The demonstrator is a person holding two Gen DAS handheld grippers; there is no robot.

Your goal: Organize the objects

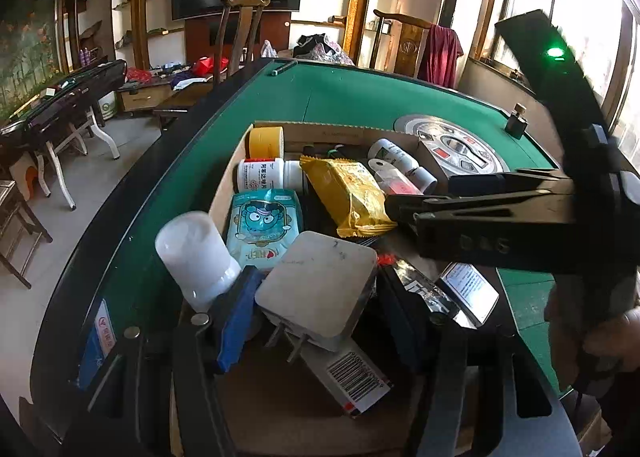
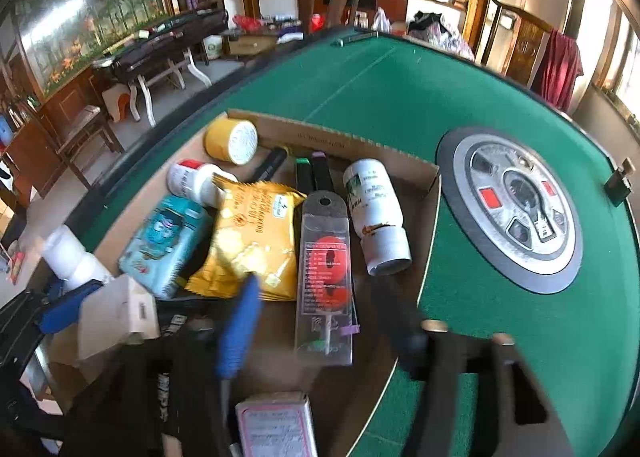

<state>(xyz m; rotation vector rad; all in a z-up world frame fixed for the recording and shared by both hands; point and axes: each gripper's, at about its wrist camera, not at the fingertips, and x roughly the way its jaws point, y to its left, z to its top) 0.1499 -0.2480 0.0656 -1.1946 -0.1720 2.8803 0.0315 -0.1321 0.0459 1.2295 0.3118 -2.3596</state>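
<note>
Scuffed white plug adapter (image 1: 320, 285); prongs exposed

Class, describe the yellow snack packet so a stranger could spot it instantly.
Find the green table, then the cardboard box on it. In the box's middle lies the snack packet, between a teal pouch and a clear blister pack. It alone is a crinkly yellow wrapper.

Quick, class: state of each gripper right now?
Left gripper: shut on the white charger.
Right gripper: open, holding nothing.
</note>
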